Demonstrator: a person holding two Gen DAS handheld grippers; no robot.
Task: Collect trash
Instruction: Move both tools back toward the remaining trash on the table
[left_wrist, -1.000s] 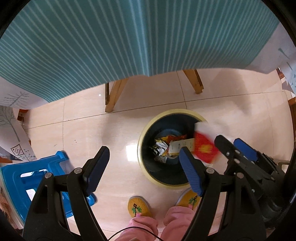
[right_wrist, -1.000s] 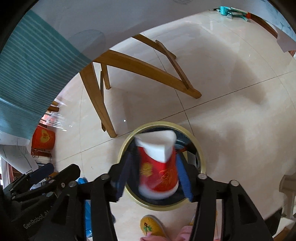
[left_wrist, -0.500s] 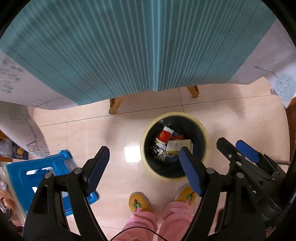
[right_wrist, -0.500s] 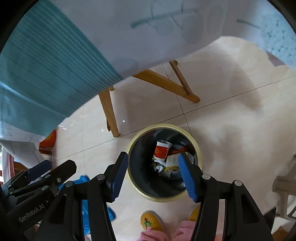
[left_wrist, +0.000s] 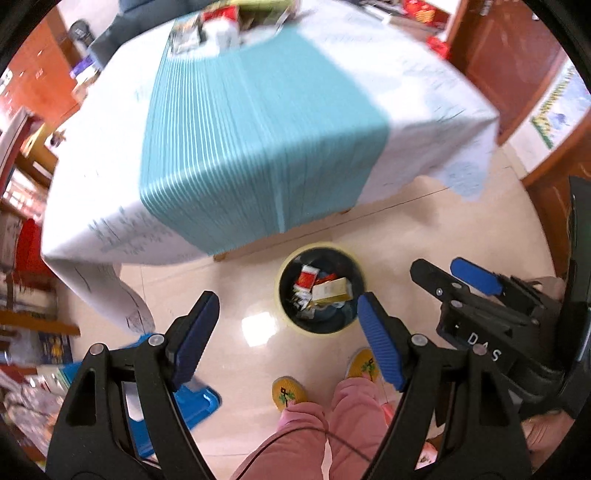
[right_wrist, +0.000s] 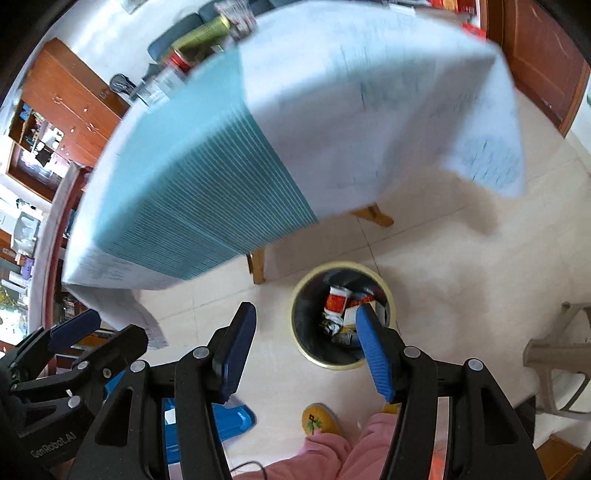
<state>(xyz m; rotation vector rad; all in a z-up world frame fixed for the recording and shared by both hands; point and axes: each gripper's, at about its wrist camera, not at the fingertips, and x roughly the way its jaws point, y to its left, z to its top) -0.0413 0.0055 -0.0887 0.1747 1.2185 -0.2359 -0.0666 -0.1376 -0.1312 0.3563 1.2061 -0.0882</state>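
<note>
A round bin with a yellow rim (left_wrist: 285, 322) (right_wrist: 390, 300) stands on the tiled floor below both grippers. A red and white paper cup (left_wrist: 308, 276) (right_wrist: 336, 300) lies inside it on other wrappers and a gold box (left_wrist: 332, 289). My left gripper (left_wrist: 286, 324) is open and empty, high above the floor. My right gripper (right_wrist: 303, 334) is open and empty, also high above the bin. The right gripper also shows at the right of the left wrist view (left_wrist: 448, 271). The left gripper shows at the left of the right wrist view (right_wrist: 79, 334).
A table with a teal striped and white cloth (left_wrist: 258, 129) (right_wrist: 332, 122) stands behind the bin, with blurred items at its far end (left_wrist: 229, 22). A blue stool (left_wrist: 192, 402) stands at the left. The person's pink trousers and yellow slippers (left_wrist: 290, 393) are below. A grey chair (right_wrist: 554, 362) stands at the right.
The right gripper opened and let the red and white cup fall into the bin. Both grippers have risen well above the bin, so the tabletop has come into view.
</note>
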